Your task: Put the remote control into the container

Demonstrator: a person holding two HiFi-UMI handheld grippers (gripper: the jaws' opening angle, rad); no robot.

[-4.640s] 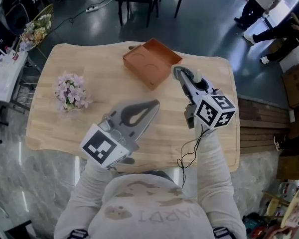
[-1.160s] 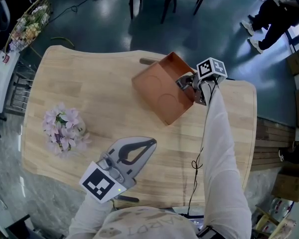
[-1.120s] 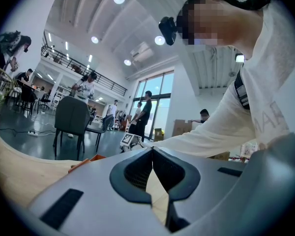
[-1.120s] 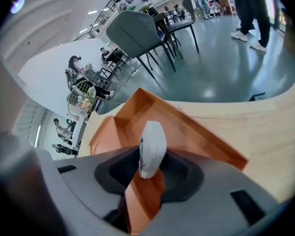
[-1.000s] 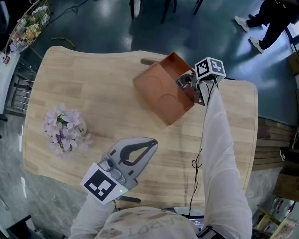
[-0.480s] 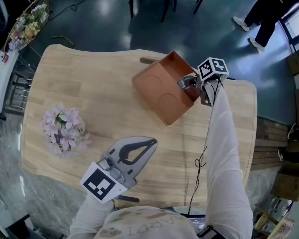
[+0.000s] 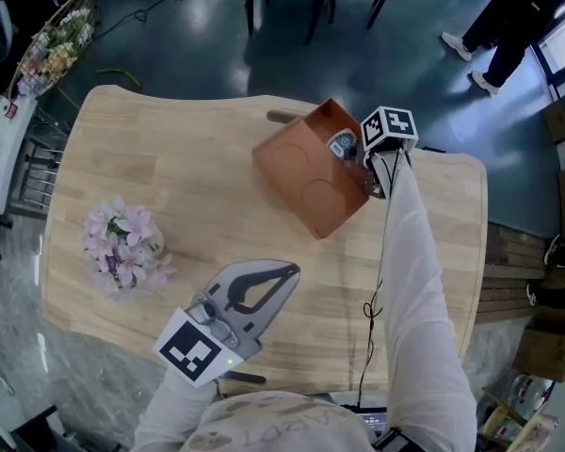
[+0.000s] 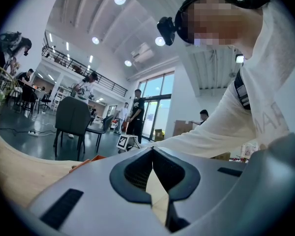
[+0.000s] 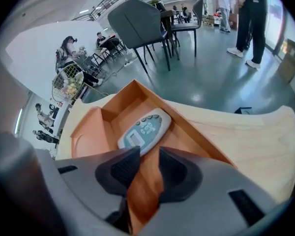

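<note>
Lying in container (image 9: 91, 132), remote control (image 9: 143, 128) end-hidden by right gripper (image 9: 147, 155); jaws apart, just closing, empty; left gripper (image 8: 152, 150) closed.

A light wooden table (image 7: 184, 172) carries an orange container (image 7: 299, 169) and, well apart, pale purple flowers (image 7: 121, 243).

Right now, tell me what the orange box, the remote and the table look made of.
Box: matte orange, thin stiff walls, pressed circles; plastic or faux leather, unclear.
Remote: smooth pale plastic, with screen and buttons.
Table: light wood, visible grain, satin finish.
</note>
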